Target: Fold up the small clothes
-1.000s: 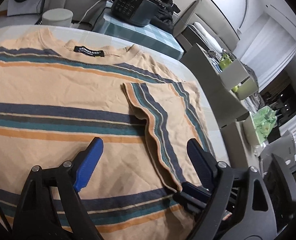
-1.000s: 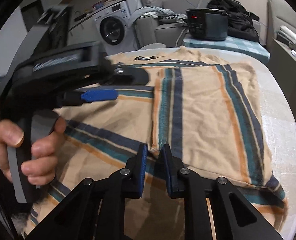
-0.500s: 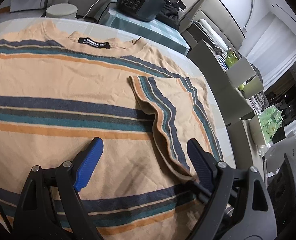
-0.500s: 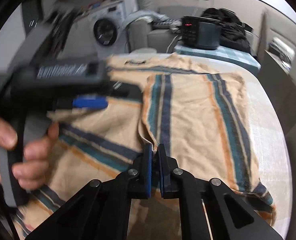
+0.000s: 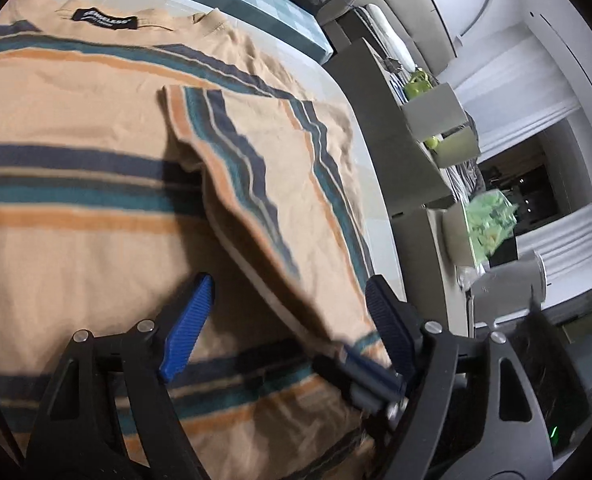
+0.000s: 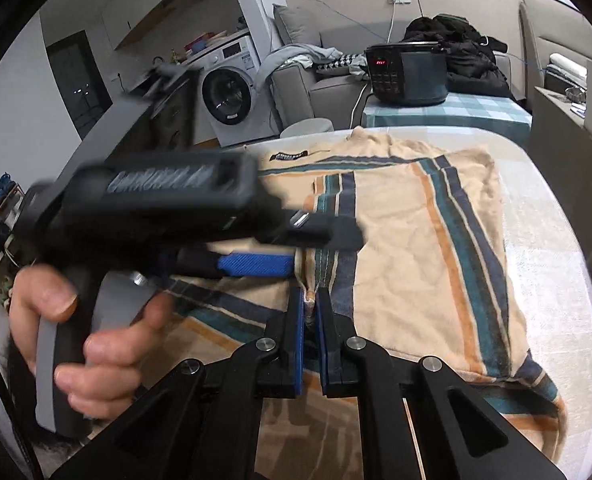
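Observation:
A peach T-shirt with teal, navy and orange stripes lies flat on the white table, collar label at the far end. Its right side is folded inward as a flap. My right gripper is shut on the flap's near hem and holds that edge slightly raised; it also shows blurred in the left wrist view as the right gripper. My left gripper straddles the lifted flap edge. Its jaws are closing, with cloth between the blue fingers but not pressed. A hand grips the left gripper.
A black cooker sits on a checked side table past the far edge. A washing machine and a sofa stand behind. Grey cabinets holding green items line the table's right side.
My right gripper shut on the flap's near hem and raised it off the shirt. My left gripper moved in toward that lifted edge and tipped down, its jaws narrowing a little.

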Demonstrator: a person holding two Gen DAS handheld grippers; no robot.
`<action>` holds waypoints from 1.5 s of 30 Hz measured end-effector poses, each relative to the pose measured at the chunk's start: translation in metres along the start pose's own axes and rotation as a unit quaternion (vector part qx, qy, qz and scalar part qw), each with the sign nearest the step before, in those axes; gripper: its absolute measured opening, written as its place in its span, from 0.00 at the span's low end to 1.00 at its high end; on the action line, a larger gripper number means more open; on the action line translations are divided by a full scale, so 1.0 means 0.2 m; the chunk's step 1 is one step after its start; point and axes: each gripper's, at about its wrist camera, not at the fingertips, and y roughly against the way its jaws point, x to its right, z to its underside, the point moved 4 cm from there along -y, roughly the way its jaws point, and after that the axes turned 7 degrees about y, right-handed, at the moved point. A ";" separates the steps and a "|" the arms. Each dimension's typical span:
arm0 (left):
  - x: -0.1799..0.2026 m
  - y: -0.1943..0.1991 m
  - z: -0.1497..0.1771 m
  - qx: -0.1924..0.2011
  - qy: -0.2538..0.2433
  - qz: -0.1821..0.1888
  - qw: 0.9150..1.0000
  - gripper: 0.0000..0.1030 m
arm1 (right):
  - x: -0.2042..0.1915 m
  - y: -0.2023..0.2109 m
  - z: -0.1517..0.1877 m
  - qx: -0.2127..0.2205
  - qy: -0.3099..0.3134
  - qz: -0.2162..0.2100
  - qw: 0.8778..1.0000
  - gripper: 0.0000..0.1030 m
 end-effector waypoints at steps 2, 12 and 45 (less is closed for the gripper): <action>0.01 -0.03 -0.06 0.010 -0.001 -0.010 1.000 0.66 | 0.00 -0.01 0.01 -0.007 -0.003 -0.002 1.000 0.06; -0.04 -0.14 -0.40 0.061 -0.003 -0.051 0.997 0.24 | 0.01 -0.05 0.02 -0.024 -0.009 -0.007 1.000 0.06; -0.10 -0.10 -0.61 0.086 -0.016 -0.065 0.994 0.52 | 0.02 -0.08 0.05 -0.041 -0.016 0.005 0.999 0.06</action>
